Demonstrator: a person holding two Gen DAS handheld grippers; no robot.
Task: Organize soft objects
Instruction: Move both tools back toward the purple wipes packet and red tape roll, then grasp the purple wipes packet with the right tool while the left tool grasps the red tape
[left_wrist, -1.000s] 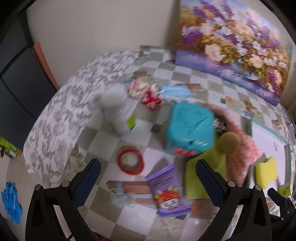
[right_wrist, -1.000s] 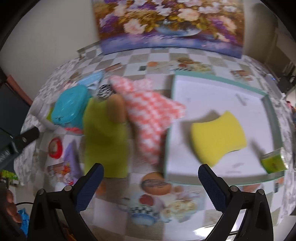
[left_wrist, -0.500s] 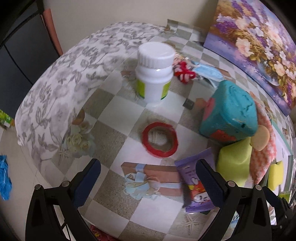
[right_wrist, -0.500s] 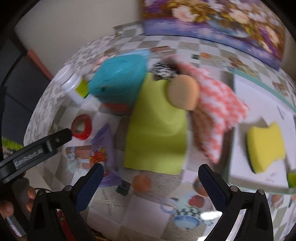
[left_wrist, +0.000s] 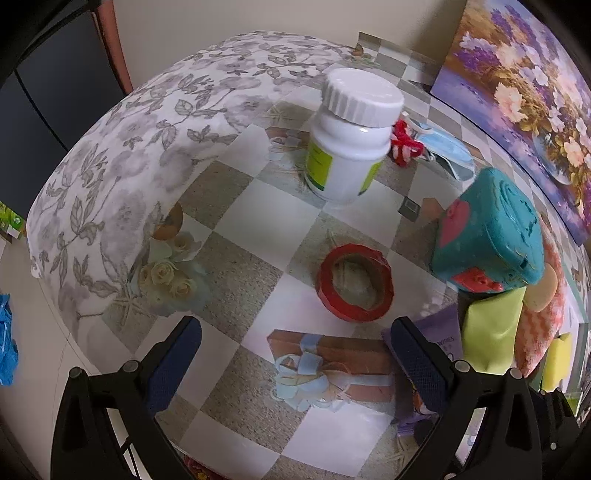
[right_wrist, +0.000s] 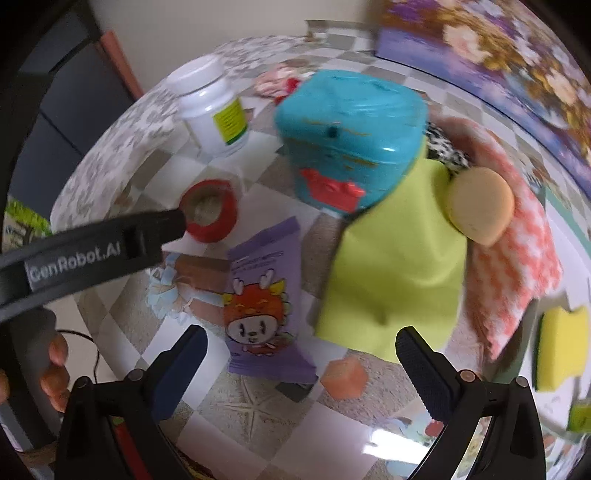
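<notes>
A lime green cloth (right_wrist: 395, 258) lies on the table with a round tan sponge (right_wrist: 478, 205) at its far right edge and a red-and-white checked cloth (right_wrist: 517, 254) beside it. A yellow sponge (right_wrist: 561, 347) sits at the far right. My right gripper (right_wrist: 301, 369) is open and empty, hovering just in front of the green cloth and a purple packet (right_wrist: 262, 306). My left gripper (left_wrist: 295, 362) is open and empty above the table's near left part; the green cloth (left_wrist: 491, 332) and the yellow sponge (left_wrist: 557, 362) show at its right. The left gripper's body shows in the right wrist view.
A white pill bottle (left_wrist: 351, 136), a red tape roll (left_wrist: 354, 282), a teal plastic box (left_wrist: 491, 236) and a blue face mask (left_wrist: 447, 147) stand on the checked tablecloth. A flower painting (left_wrist: 524, 92) leans at the back. The table edge drops off at left.
Both grippers swung left: the left view moved from the teal box toward the bottle and tape roll; the right view moved from the tray with the yellow sponge to the green cloth and packet.
</notes>
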